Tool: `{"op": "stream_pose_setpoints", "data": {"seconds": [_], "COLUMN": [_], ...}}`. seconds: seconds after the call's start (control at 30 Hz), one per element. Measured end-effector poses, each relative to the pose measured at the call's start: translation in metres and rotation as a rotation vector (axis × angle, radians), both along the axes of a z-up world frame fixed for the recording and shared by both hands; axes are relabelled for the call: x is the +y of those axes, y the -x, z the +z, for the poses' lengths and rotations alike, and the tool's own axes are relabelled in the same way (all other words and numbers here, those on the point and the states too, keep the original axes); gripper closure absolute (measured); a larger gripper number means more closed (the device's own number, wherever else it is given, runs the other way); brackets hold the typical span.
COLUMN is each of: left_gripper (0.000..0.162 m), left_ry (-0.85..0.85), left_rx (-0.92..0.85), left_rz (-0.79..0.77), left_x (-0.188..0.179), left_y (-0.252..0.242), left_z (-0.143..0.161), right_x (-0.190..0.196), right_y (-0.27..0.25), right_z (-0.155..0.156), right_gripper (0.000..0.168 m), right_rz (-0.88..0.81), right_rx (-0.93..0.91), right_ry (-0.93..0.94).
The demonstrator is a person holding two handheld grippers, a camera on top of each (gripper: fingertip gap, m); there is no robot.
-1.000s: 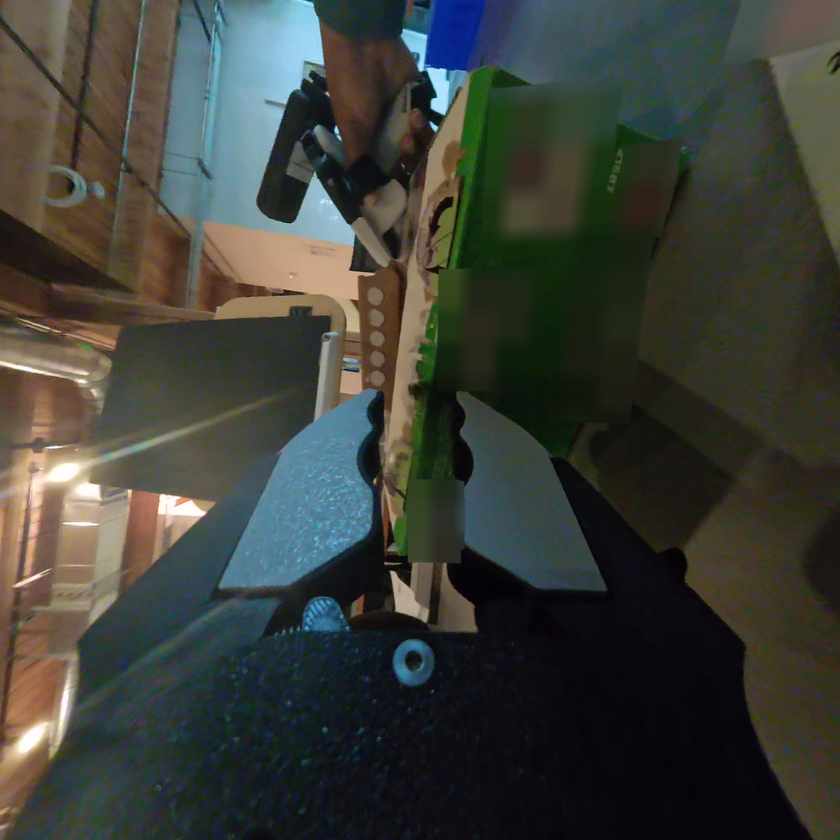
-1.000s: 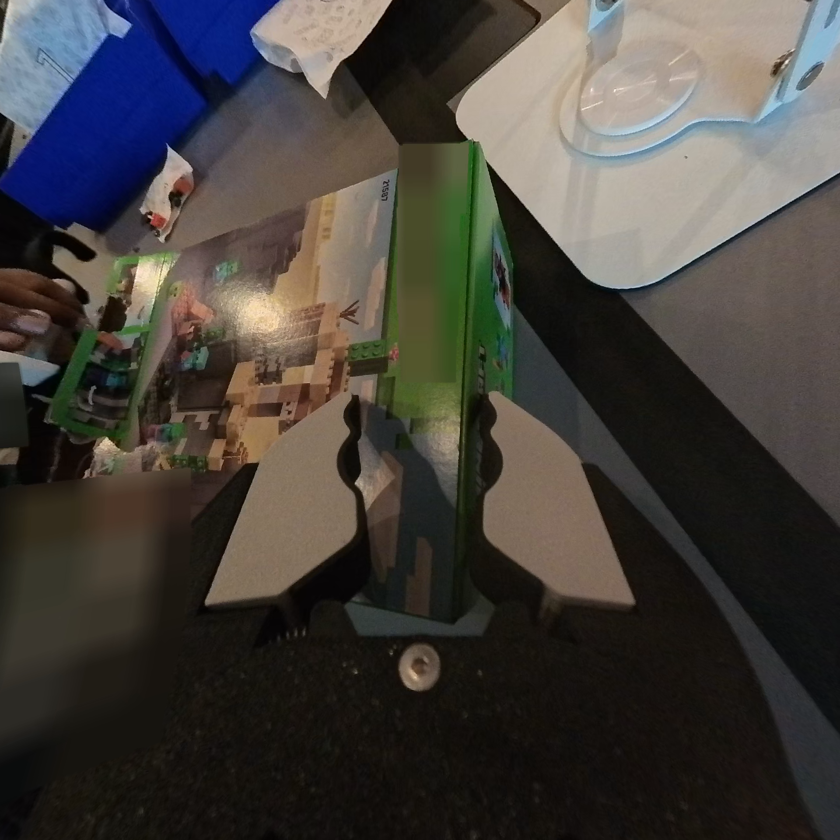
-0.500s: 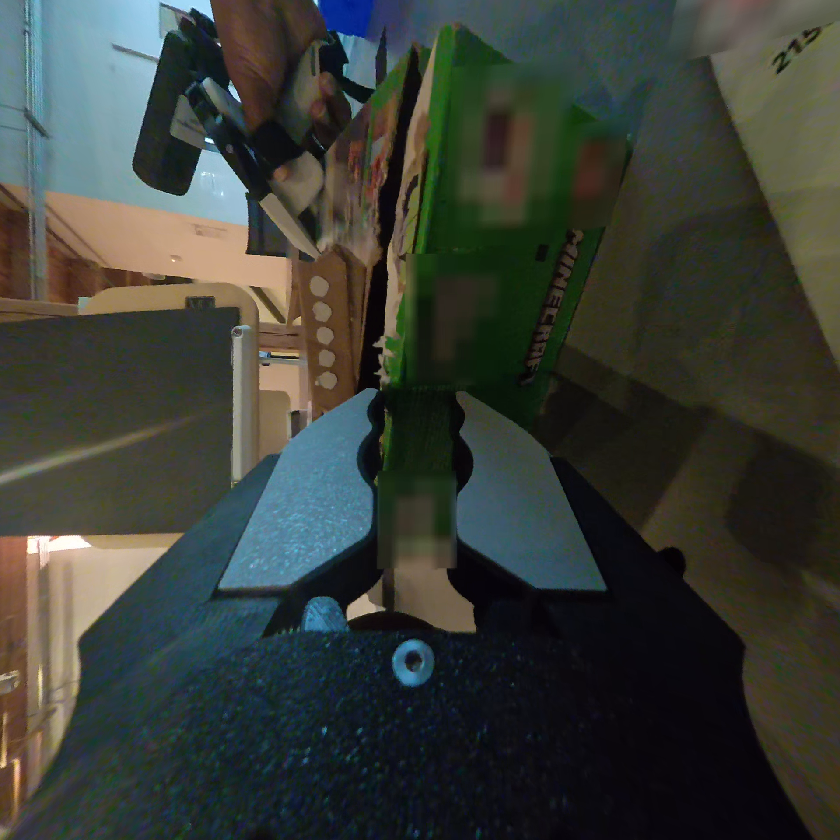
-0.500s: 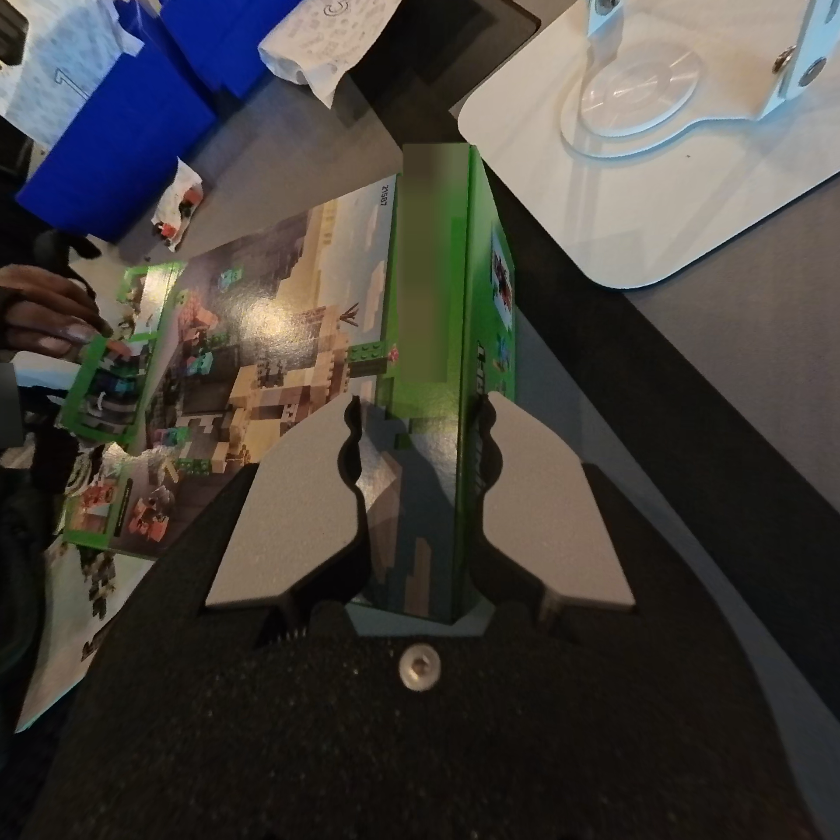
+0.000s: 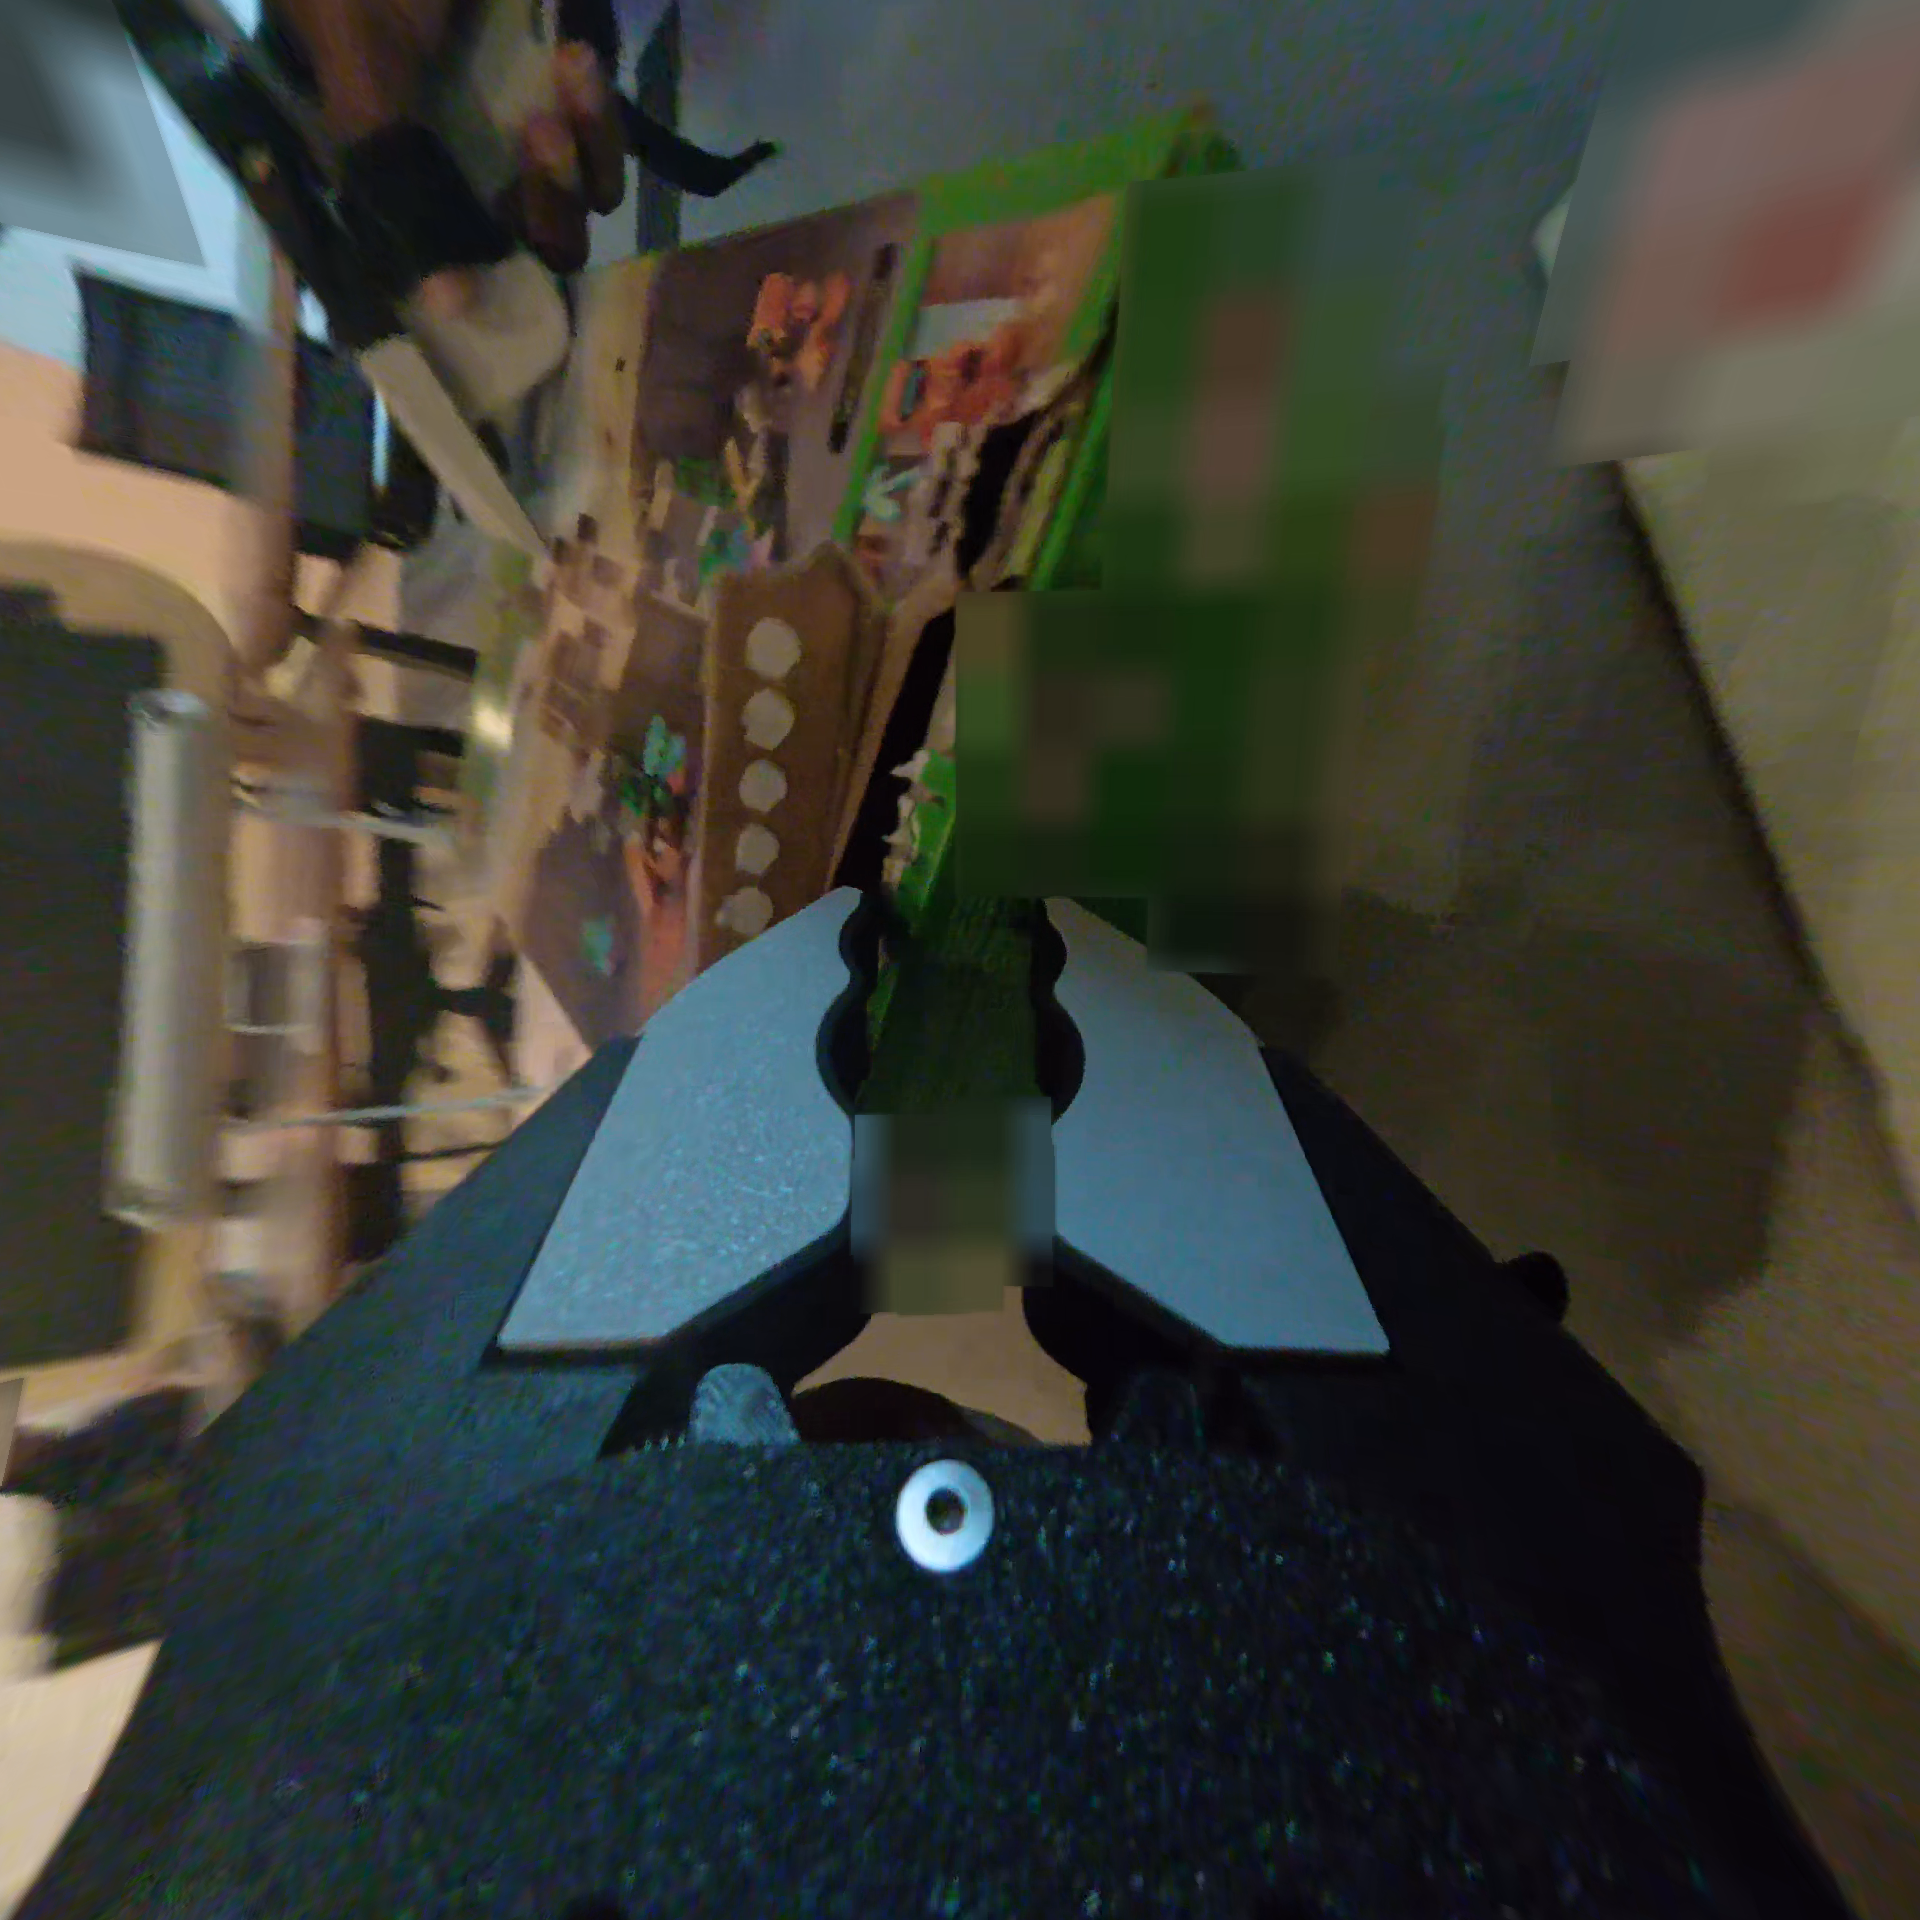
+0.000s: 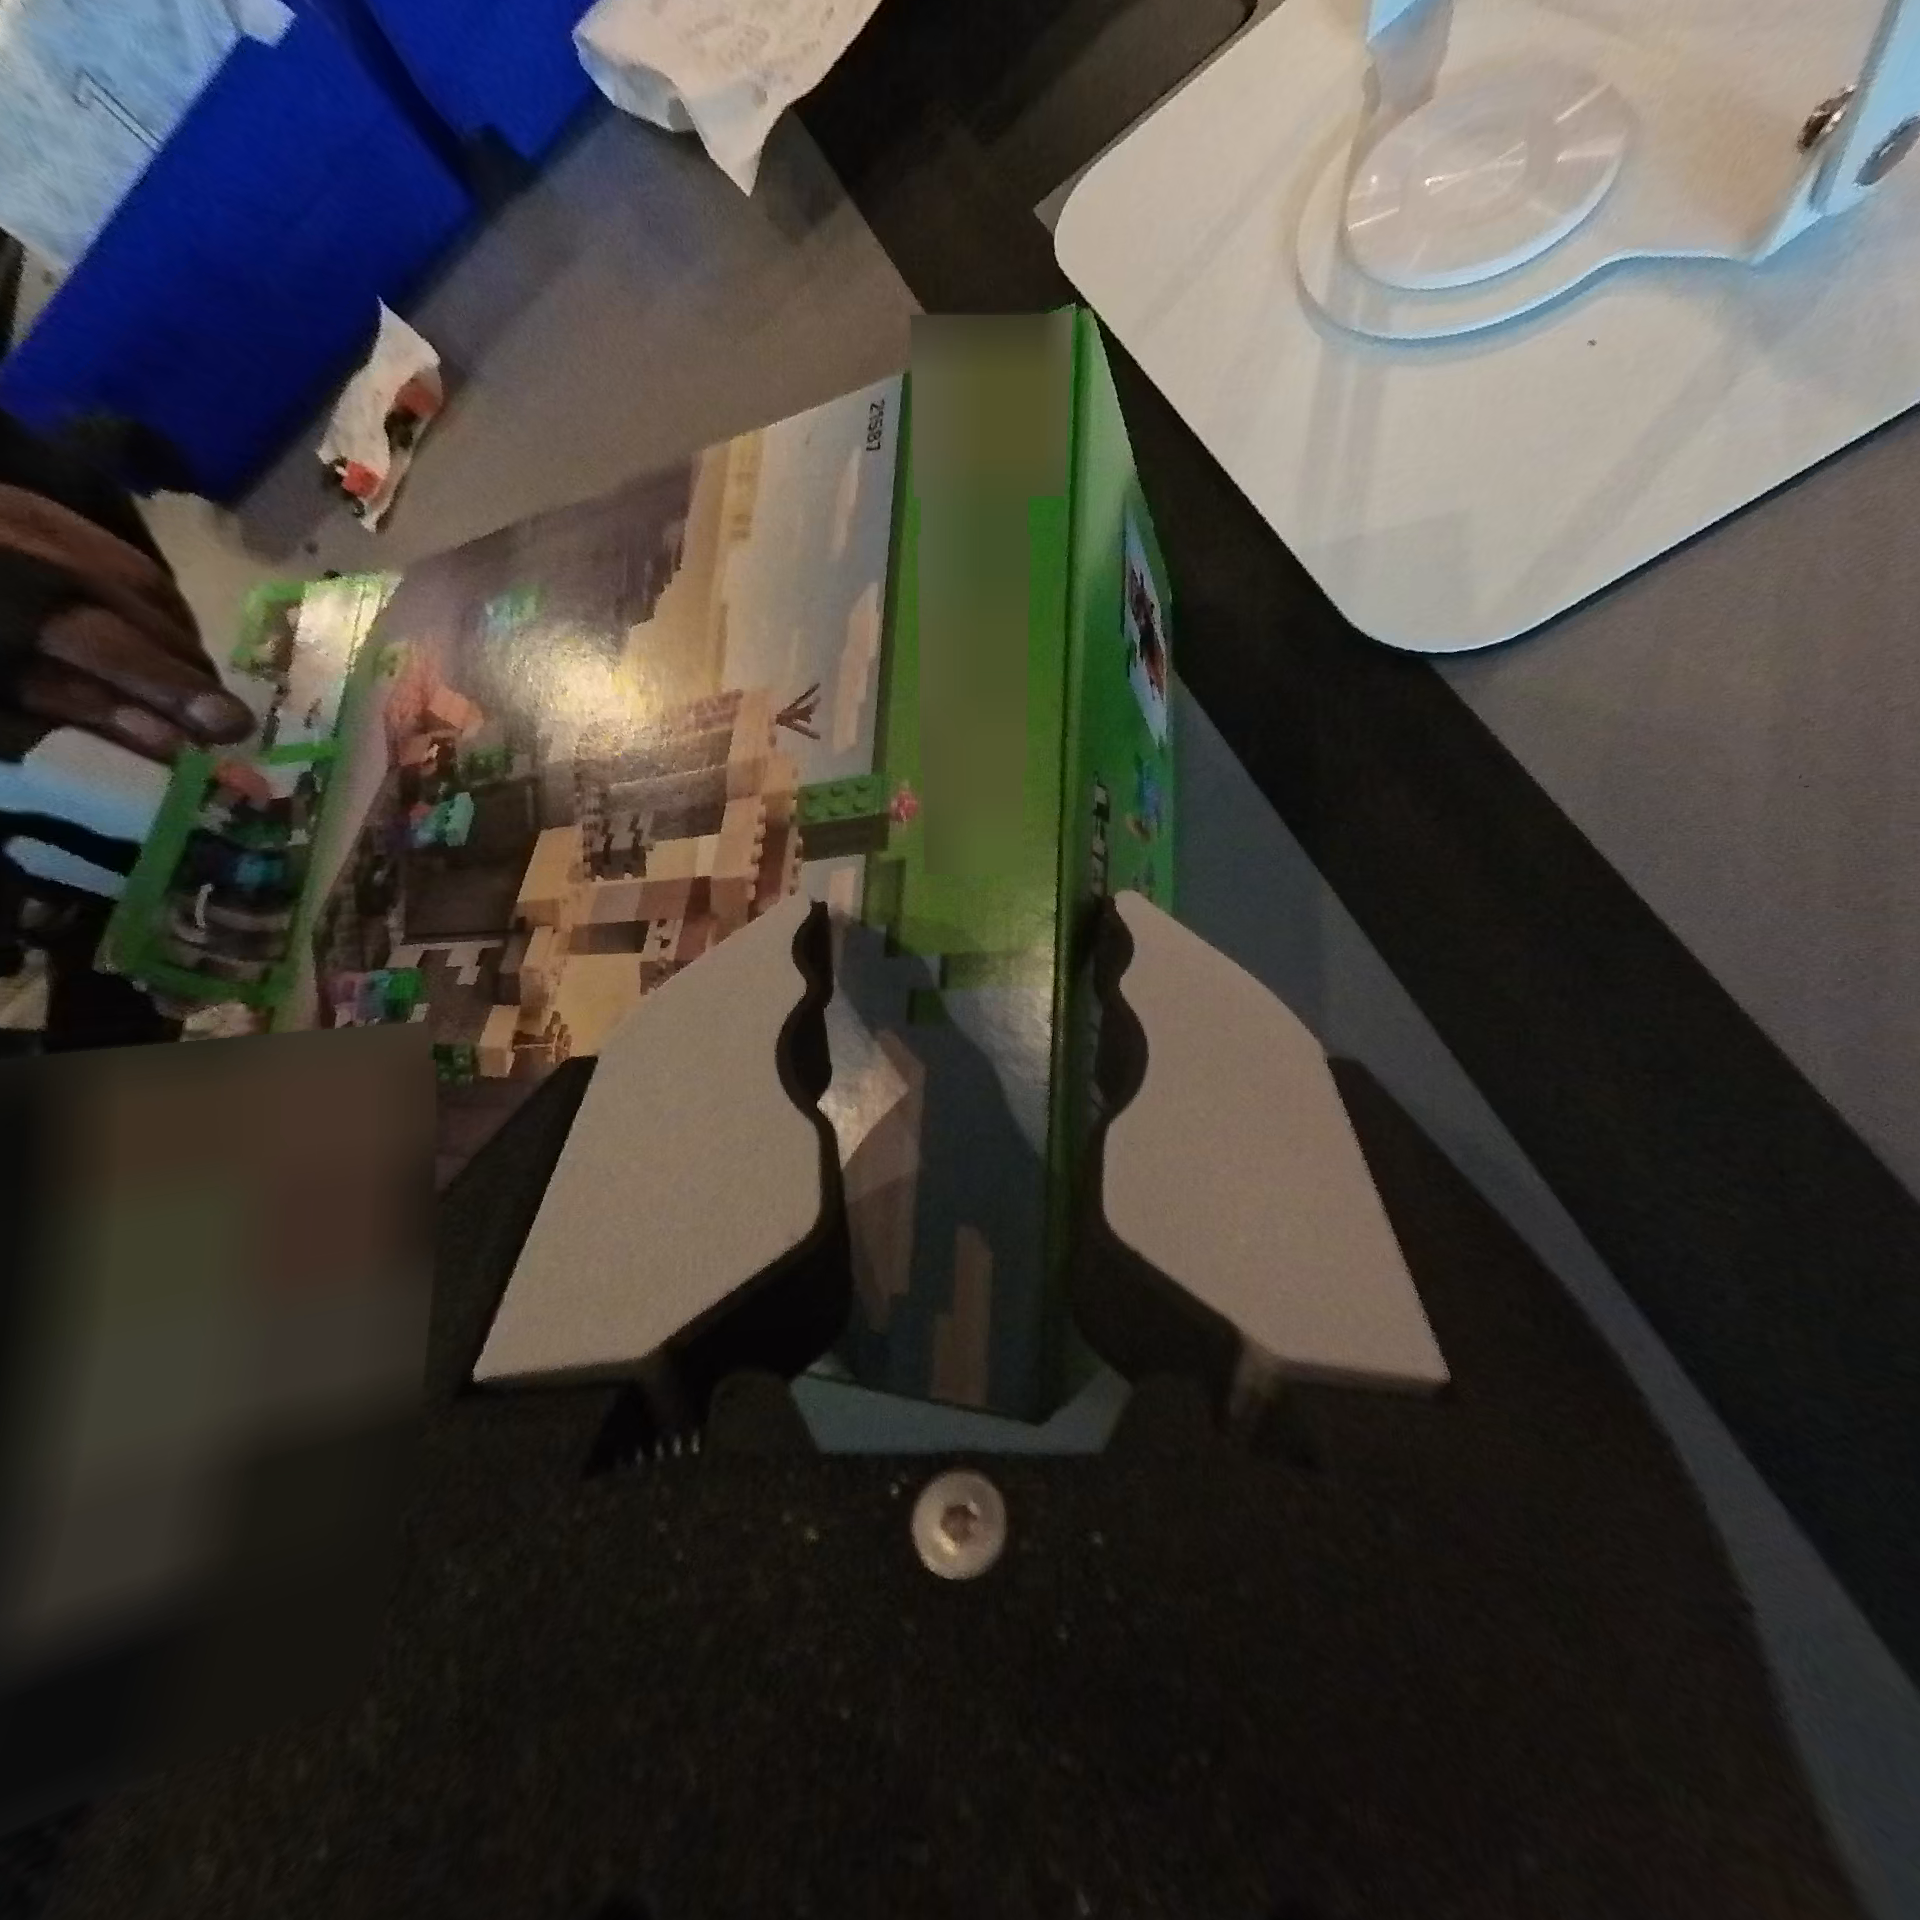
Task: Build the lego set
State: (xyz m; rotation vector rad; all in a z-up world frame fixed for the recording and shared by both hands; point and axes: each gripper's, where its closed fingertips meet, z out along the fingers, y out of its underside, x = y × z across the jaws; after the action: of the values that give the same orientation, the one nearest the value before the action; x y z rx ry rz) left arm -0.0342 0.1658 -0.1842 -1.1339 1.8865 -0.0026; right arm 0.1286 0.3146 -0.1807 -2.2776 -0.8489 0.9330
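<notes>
The grey bench (image 6: 1714, 831) is stretching under everything, crossed by a broad dark strip (image 6: 1403, 790) running beside the box, and in the left wrist view a blurred room of tan walls and dark furniture is showing behind. On the bench one large white base plate (image 6: 1299, 343) is sitting at the far right, carrying a clear round disc and a white bracket. Two blue bins (image 6: 239, 239) are standing at the far left edge, their contents out of sight. One green lego box (image 6: 665, 727) is being held above the bench between both tools; its end flap (image 5: 790, 748) is standing open, showing brown cardboard with a row of pale glue dots, though the blur is making it hard to tell what is inside. The right gripper (image 6: 961, 935) is clamping its fingers on the narrow green edge of the box, and the left gripper (image 5: 956, 935) is pinching the green flap at the opposite end. One crumpled white paper (image 6: 717, 73) is lying by the bins, and one small bag of pieces (image 6: 379, 426) is lying near the box corner. A person's hand (image 6: 114, 655) is reaching in at the far left.
</notes>
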Motion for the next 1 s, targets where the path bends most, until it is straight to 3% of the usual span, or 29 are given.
{"op": "stream_pose_setpoints", "data": {"seconds": [0.13,0.3,0.43,0.53,0.7,0.8,1.0], "left_gripper": [0.128,0.131,0.136,0.161,0.16,0.141,0.128], "left_ry": [0.048,-0.121,-0.325,-0.524,-0.466,-0.399,-0.29], "left_rx": [-0.158,-0.348,-0.354,-0.334,-0.207,-0.161,-0.177], "left_rz": [0.091,0.163,0.122,0.09,0.032,-0.006,-0.016], "left_x": [0.003,0.008,0.002,-0.004,-0.007,-0.013,-0.016], "left_y": [0.002,0.011,0.011,0.01,0.006,0.008,0.008], "left_z": [0.003,0.013,0.012,0.016,0.008,0.002,0.007], "right_x": [0.001,0.002,0.002,0.002,0.002,0.002,0.002], "right_y": [0.0,-0.001,-0.001,-0.001,-0.001,-0.001,-0.001], "right_z": [0.0,0.0,0.0,0.0,0.0,0.0,0.0], "right_gripper": [0.119,0.119,0.118,0.118,0.118,0.118,0.118], "right_rz": [-0.003,-0.012,-0.018,-0.021,-0.013,-0.014,-0.014], "right_rx": [-0.003,0.009,0.01,0.011,-0.003,0.0,0.006], "right_ry": [-0.001,0.0,0.002,0.001,-0.001,0.0,0.001]}}
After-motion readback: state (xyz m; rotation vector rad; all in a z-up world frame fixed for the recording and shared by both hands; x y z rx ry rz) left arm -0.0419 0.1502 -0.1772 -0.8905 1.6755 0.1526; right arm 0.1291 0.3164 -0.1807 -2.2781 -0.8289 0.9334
